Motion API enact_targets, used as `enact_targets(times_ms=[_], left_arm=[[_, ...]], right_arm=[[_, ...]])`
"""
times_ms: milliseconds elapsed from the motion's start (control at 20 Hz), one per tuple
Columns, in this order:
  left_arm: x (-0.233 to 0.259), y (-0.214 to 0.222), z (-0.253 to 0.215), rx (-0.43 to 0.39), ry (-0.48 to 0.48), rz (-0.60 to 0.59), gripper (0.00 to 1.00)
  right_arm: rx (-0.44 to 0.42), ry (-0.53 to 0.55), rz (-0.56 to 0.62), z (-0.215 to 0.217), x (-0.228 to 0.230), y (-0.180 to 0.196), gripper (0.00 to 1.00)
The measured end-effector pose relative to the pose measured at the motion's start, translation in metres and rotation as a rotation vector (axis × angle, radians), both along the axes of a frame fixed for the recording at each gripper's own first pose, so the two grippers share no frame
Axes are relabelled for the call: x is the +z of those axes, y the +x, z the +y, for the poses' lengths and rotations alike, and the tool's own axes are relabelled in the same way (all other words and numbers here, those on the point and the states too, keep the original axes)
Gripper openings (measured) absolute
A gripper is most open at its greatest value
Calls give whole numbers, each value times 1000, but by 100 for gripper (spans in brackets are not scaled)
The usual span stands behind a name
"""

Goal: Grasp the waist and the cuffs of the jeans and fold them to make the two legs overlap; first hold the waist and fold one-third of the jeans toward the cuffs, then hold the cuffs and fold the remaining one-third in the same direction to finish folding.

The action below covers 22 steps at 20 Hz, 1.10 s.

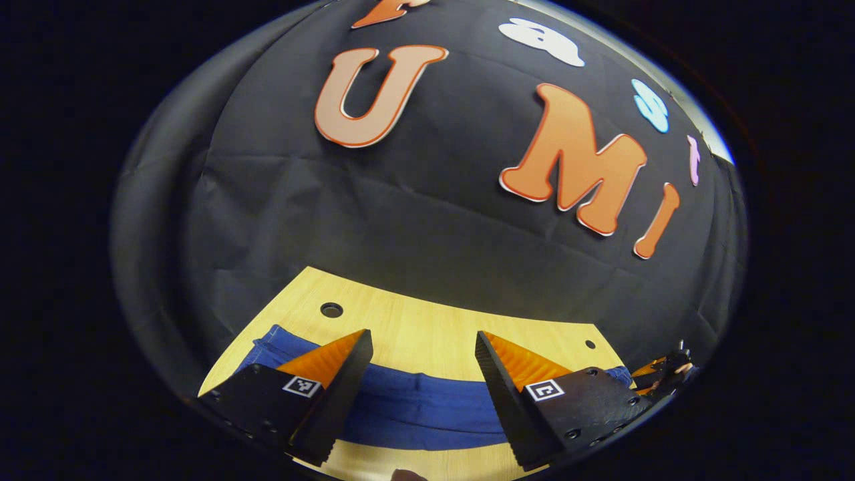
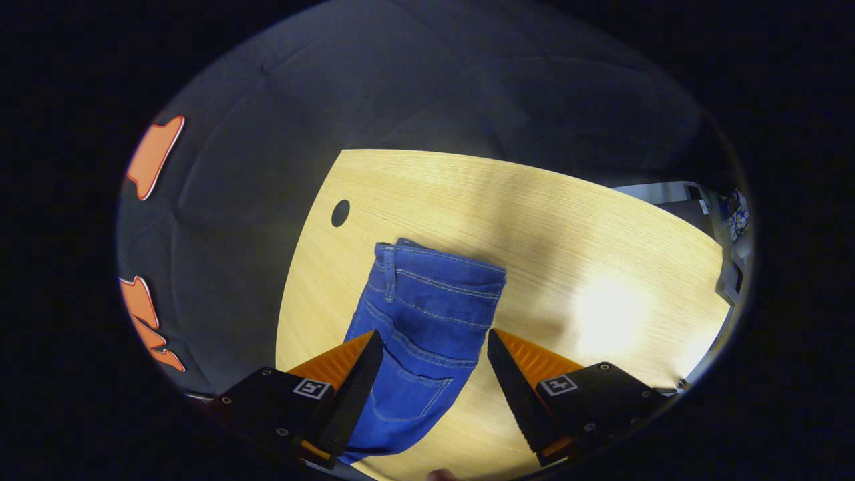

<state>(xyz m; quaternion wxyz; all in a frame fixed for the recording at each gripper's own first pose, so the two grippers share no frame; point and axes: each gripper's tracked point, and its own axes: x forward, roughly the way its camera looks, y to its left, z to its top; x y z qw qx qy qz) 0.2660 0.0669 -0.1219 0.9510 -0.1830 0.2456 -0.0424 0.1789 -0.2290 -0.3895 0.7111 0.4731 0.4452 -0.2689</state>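
Blue jeans [image 2: 427,321] lie flat on the bench [image 2: 588,240] as both grippers [image 1: 422,361] [image 2: 434,361] hover, fingers apart.

No readable text, brand or number is showing.
Small square black-and-white coded markers are sitting on the finger mounts of the left gripper [image 1: 423,361] and the right gripper [image 2: 435,361], carrying no legible words.

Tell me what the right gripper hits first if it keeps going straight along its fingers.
Most likely the jeans: the right gripper is open and the denim, waistband at the far end, lies straight ahead between its fingers on the table. How high it hangs above the cloth is unclear.
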Motion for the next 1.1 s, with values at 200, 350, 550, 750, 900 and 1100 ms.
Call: enact_targets(times_ms=[200, 350, 550, 750, 900, 1100], left_arm=[[9, -21, -15, 20, 52, -22, 97], [23, -38, -24, 23, 117, -37, 97], [41, -58, -44, 15, 133, -61, 97], [45, -77, -55, 21, 126, -57, 97], [33, -92, -58, 24, 139, -16, 97], [25, -108, -55, 44, 139, 20, 97]], right_arm=[[-11, -23, 15, -10, -18, -2, 98], [6, -30, 11, -9, -26, 5, 98], [29, -48, 20, -8, -40, 8, 98], [45, -88, -22, -12, -43, 15, 87], [98, -136, -48, -11, -50, 14, 61], [61, -110, -75, -7, -40, 12, 21]])
